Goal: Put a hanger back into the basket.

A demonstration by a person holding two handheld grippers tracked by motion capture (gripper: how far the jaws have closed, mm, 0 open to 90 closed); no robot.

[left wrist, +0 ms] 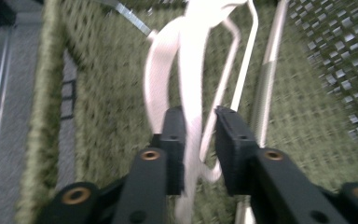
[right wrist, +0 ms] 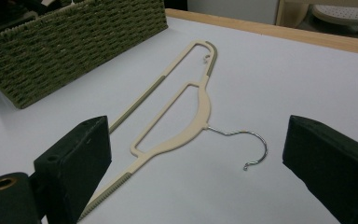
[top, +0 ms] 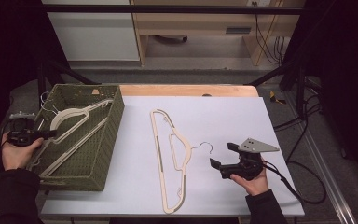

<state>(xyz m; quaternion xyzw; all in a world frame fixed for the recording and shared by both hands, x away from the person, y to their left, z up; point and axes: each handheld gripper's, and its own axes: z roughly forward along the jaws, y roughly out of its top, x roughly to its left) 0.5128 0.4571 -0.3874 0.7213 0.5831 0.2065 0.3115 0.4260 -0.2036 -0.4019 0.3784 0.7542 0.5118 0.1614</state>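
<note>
A cream hanger [top: 74, 115] lies tilted inside the green woven basket [top: 114, 135] at the table's left. My left gripper [top: 51, 134] reaches over the basket's left rim. In the left gripper view that hanger [left wrist: 191, 60] runs between my jaws [left wrist: 199, 114]; a gap shows beside the right jaw, so the jaws stand slightly open around it. A second cream hanger [top: 179, 154] with a wire hook [top: 206, 147] lies flat on the white table. My right gripper [top: 223, 154] hovers just right of that hook, wide open and holding nothing, with the hanger [right wrist: 200, 107] ahead of its jaws [right wrist: 200, 140].
The basket's woven wall [right wrist: 74, 46] stands left of the flat hanger. A wooden strip [top: 186, 89] edges the table's far side. Black cables [top: 303, 186] trail off the right edge. White tabletop [top: 233, 116] lies bare beyond the right gripper.
</note>
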